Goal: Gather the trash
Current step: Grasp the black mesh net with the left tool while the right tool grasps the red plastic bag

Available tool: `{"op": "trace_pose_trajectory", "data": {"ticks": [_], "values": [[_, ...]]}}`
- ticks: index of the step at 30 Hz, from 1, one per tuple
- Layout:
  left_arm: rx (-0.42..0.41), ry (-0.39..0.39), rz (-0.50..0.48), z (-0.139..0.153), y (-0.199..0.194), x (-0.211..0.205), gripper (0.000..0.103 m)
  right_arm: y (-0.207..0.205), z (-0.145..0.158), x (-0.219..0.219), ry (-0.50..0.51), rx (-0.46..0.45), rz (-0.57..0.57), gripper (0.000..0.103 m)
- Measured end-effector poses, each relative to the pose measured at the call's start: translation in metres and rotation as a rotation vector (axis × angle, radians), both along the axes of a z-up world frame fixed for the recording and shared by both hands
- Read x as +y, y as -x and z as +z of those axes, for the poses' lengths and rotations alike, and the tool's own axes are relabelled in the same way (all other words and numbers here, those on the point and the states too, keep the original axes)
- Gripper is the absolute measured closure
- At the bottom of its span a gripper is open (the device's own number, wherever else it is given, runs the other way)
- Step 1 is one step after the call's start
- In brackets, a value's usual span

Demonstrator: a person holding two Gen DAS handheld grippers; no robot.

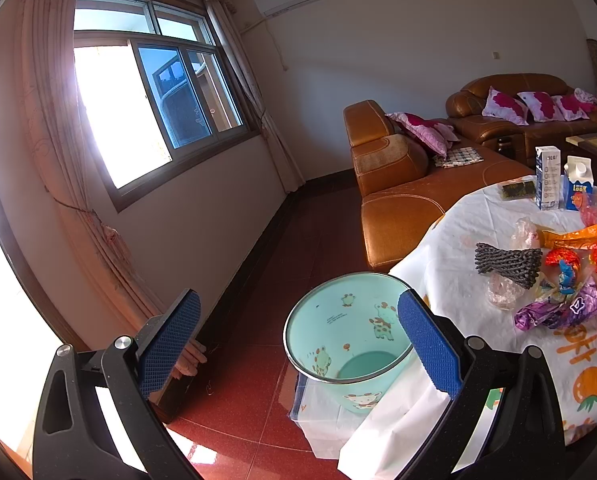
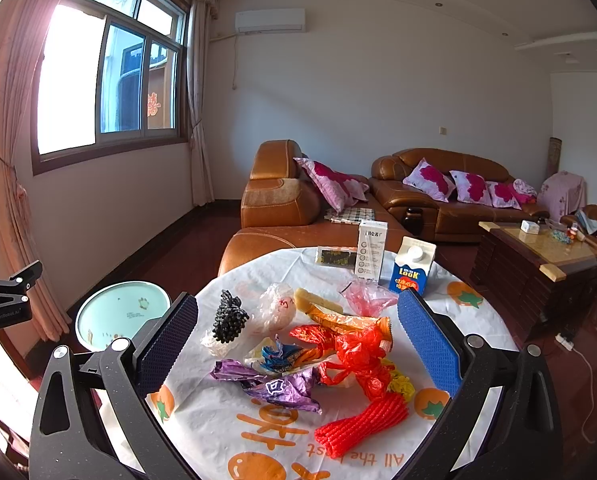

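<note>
A pile of trash lies on the round table (image 2: 226,420): a purple wrapper (image 2: 282,388), red plastic (image 2: 358,356), a red foam net (image 2: 358,426), a black foam net (image 2: 228,318), an orange wrapper (image 2: 350,320) and clear bags (image 2: 278,306). My right gripper (image 2: 298,344) is open and empty, held above the pile. A mint-green trash bin (image 1: 348,340) stands on the floor left of the table and also shows in the right wrist view (image 2: 122,314). My left gripper (image 1: 298,344) is open and empty above the bin. The trash also shows in the left wrist view (image 1: 558,280).
Two cartons stand at the table's far edge: a white one (image 2: 371,251) and a blue one (image 2: 412,266). Brown leather sofas (image 2: 282,208) with pink cushions lie beyond, a wooden coffee table (image 2: 538,256) at right. A window and curtain (image 1: 110,240) are on the left wall.
</note>
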State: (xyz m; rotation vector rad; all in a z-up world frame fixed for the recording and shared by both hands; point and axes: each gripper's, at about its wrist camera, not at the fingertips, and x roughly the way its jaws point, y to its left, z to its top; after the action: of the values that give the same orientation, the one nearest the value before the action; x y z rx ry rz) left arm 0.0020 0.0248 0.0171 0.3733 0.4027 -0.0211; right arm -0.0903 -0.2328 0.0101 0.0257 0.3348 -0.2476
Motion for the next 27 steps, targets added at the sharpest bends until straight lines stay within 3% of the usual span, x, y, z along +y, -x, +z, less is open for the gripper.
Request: {"op": "trace_pose_trajectory", "data": {"ticks": [17, 27], "values": [[0.045, -0.009, -0.004, -0.015, -0.008, -0.006, 0.006, -0.009, -0.018, -0.012, 0.0, 0.04, -0.022, 0.005], [0.114, -0.048, -0.122, -0.047, -0.016, -0.074, 0.006, -0.017, -0.057, -0.078, 0.02, 0.101, -0.191, 0.005]]}}
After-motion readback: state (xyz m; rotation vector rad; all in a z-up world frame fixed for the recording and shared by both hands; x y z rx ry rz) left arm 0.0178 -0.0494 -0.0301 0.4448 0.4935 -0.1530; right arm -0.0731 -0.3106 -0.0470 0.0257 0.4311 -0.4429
